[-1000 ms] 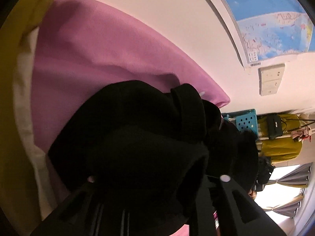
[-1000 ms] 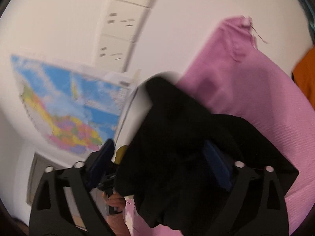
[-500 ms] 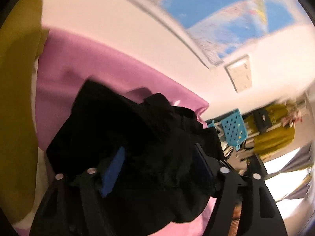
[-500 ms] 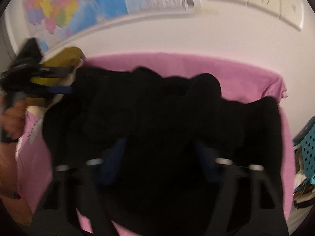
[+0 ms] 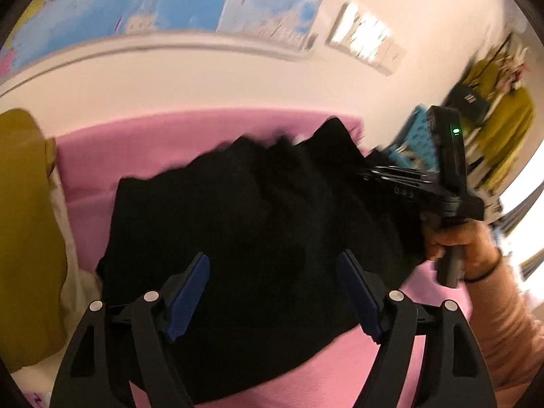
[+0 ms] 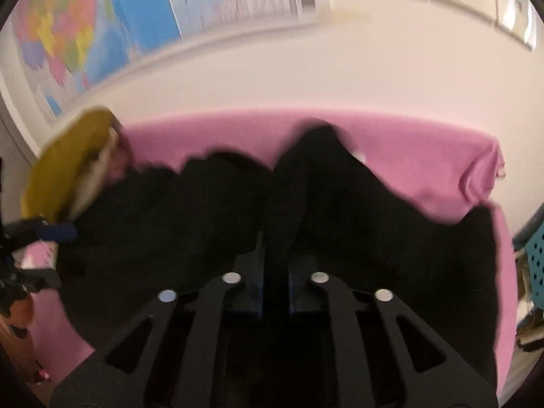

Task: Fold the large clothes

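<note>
A black garment lies bunched on a pink cloth that covers the work surface. My left gripper hovers just above the garment's near part. Its jaws are opening, the blue pads stand wide apart, and they pinch nothing. A hand holds my right gripper at the garment's right edge. In the right wrist view the right gripper is closing, with a raised fold of the black garment pinched between its nearly touching pads. One of the left gripper's fingers shows at the far left.
A mustard-yellow garment lies at the left end of the pink cloth. Behind it rises a white wall with a map and sockets. A teal perforated basket and hanging yellow clothes stand to the right.
The left jaws let go of the black garment and spread wide. The right jaws went from wide open to pinching a fold. Both views rolled until the wall stands level.
</note>
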Demonstrator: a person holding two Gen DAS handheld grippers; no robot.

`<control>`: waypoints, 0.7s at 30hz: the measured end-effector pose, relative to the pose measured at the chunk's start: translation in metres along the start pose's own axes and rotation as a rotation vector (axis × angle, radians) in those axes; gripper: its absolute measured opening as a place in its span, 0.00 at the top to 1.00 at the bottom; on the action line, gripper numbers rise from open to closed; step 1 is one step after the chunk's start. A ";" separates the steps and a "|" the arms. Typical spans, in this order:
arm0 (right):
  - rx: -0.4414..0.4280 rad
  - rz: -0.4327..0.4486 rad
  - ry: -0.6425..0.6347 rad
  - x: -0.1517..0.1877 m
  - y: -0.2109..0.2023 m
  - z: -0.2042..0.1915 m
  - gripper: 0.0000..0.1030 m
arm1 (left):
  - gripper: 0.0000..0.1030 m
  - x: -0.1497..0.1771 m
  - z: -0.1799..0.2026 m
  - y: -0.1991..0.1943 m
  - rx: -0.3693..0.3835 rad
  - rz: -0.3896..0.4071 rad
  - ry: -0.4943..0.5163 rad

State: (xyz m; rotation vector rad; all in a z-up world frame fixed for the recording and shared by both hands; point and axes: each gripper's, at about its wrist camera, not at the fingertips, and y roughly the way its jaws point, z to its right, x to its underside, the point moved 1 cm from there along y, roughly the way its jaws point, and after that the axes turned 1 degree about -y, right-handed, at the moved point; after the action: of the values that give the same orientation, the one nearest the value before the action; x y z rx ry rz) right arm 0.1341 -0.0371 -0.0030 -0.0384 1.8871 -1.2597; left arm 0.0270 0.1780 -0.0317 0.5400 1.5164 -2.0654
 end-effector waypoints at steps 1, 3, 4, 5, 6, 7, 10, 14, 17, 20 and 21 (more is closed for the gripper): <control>0.000 0.003 -0.004 0.003 -0.001 0.000 0.75 | 0.27 0.002 0.000 0.007 -0.029 -0.012 -0.002; -0.011 0.029 0.025 0.008 -0.016 0.006 0.57 | 0.27 0.007 -0.009 0.015 -0.044 -0.031 -0.025; -0.021 0.058 0.044 0.011 -0.029 0.011 0.45 | 0.27 0.009 -0.014 0.015 -0.044 -0.029 -0.044; -0.034 0.097 0.059 0.017 -0.047 0.017 0.42 | 0.27 0.010 -0.017 0.012 -0.055 -0.017 -0.056; -0.050 0.140 0.064 0.024 -0.065 0.024 0.41 | 0.27 0.011 -0.019 0.006 -0.064 0.005 -0.060; -0.065 0.175 0.070 0.030 -0.081 0.030 0.39 | 0.27 0.013 -0.020 -0.001 -0.066 0.025 -0.061; -0.055 0.276 0.120 0.063 -0.132 0.054 0.26 | 0.26 0.023 -0.026 -0.029 -0.069 0.101 -0.067; 0.039 0.268 0.168 0.120 -0.160 0.086 0.19 | 0.14 0.050 -0.026 -0.062 -0.121 0.176 -0.032; 0.048 0.203 0.221 0.153 -0.150 0.099 0.14 | 0.12 0.067 -0.027 -0.059 -0.173 0.146 -0.010; 0.027 0.174 0.222 0.165 -0.137 0.102 0.14 | 0.12 0.074 -0.024 -0.042 -0.162 0.100 -0.019; 0.024 0.177 0.208 0.164 -0.130 0.098 0.14 | 0.12 0.076 -0.027 -0.040 -0.155 0.092 -0.020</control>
State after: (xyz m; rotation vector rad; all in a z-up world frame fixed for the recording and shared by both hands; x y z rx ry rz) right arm 0.0404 -0.2474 -0.0182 0.2765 2.0023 -1.2017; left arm -0.0573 0.2000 -0.0545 0.5174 1.5937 -1.8601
